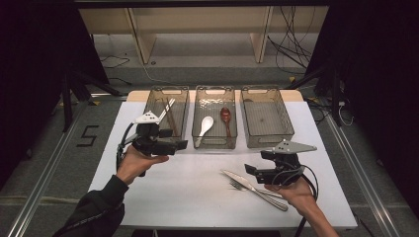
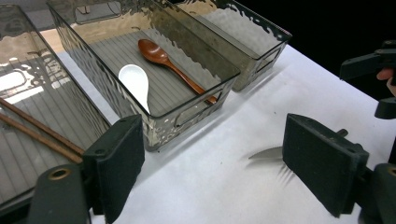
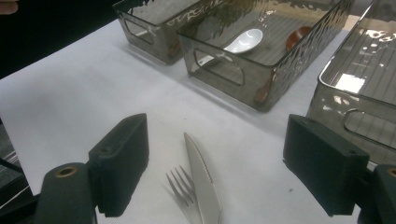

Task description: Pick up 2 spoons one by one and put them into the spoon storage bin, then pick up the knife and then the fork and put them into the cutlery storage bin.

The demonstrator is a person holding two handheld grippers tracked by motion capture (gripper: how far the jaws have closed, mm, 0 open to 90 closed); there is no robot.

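Hovering: right hand-held gripper (image 3: pixel 215 163) agape over knife (image 3: pixel 203 182), fork (image 3: pixel 180 186).

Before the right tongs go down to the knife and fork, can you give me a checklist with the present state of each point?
1. Right tongs open: ok.
2. Knife between their jaws: ok.
3. Fork separate from knife: not ok, the knife lies over it.
4. Right bin free for cutlery: ok.
5. Left tongs open and holding nothing: ok.
6. Middle bin keeps the white spoon and wooden spoon: ok.
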